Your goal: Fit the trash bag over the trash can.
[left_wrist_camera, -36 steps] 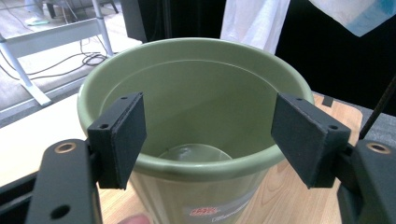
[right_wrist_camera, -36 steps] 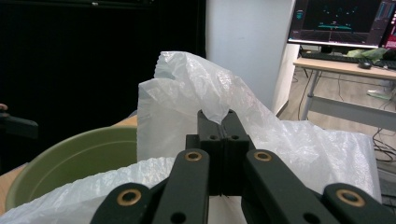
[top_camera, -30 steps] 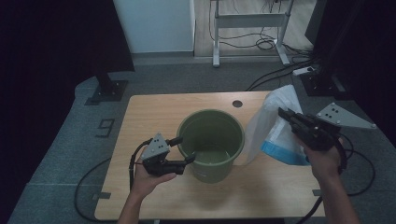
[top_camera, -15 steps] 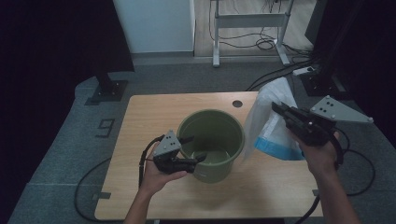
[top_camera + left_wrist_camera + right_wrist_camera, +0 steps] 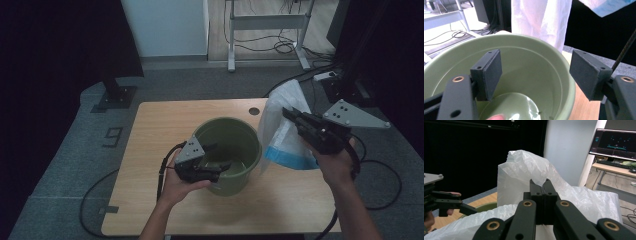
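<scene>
The right tongs (image 5: 543,185) are clenched on a fold of the white plastic bag (image 5: 282,125), which hangs lifted over the desk (image 5: 150,130) just beside the green bucket (image 5: 227,150). The left tongs (image 5: 536,72) stand released, one pad inside the bucket and one outside, straddling its near rim. The bag looks light, limp and slippery, best pinched at a bunched edge; the bucket seems stiff and light, best gripped by its rim.
</scene>
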Demonstrator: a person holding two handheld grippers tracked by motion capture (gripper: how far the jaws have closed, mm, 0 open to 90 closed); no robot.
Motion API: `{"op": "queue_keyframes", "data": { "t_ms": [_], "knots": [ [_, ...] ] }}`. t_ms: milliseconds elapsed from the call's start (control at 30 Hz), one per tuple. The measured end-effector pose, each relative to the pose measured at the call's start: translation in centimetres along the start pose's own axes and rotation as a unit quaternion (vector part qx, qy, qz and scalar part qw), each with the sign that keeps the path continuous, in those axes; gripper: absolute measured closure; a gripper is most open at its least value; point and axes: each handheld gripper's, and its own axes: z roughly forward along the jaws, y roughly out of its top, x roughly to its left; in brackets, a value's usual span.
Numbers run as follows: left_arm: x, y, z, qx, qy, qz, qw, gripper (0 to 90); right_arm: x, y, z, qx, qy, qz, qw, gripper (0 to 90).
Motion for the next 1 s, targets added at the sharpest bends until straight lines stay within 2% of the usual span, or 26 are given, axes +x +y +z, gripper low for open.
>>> {"op": "queue_keyframes", "data": {
  "t_ms": [333, 500, 733, 1000],
  "knots": [
    [-0.7, 1.2, 1.8, -0.001, -0.012, 0.003, 0.9999, 25.7, 0.2, -0.1, 0.3, 0.0, 0.002, 0.0, 1.0, 88.8],
    [-1.3, 2.0, 3.0, 0.004, -0.024, 0.014, 0.9996, 25.8, 0.2, -0.2, 0.4, 0.0, 0.002, 0.0, 1.0, 88.8],
    [-1.5, 2.3, 4.3, 0.009, -0.035, 0.014, 0.9993, 25.8, 0.1, -0.4, 0.5, 0.002, 0.004, 0.003, 1.0, 88.8],
    [-1.7, 2.7, 5.3, 0.002, -0.053, 0.016, 0.9985, 25.7, 0.1, -0.7, 0.8, 0.003, 0.004, 0.005, 1.0, 88.8]
  ]
}}
